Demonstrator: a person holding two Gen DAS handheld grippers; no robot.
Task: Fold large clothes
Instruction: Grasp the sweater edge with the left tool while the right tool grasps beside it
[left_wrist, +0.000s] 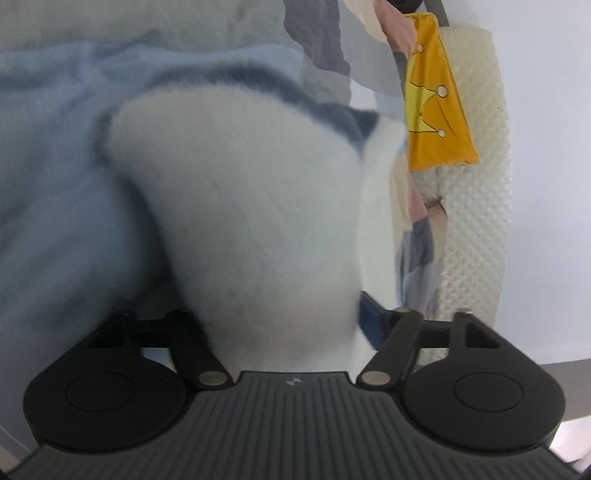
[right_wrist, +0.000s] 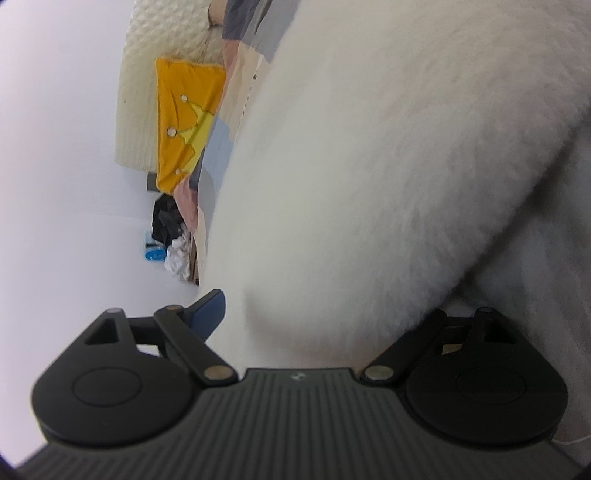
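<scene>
A white fluffy garment bulges up between the jaws of my left gripper and hides most of both fingers. Only the blue pad of the right-hand finger shows, against the cloth's edge. A dark blue-grey band runs along the garment's far edge. In the right wrist view the same white fleece fills the wide gap of my right gripper. Its left blue pad stands free beside the cloth, and the other finger is covered. Whether the left pads press the fleece is hidden.
A light blue sheet lies to the left under the garment. A yellow pillow with a crown print leans on a cream textured headboard. A patchwork cover and a heap of dark and white clothes lie beyond.
</scene>
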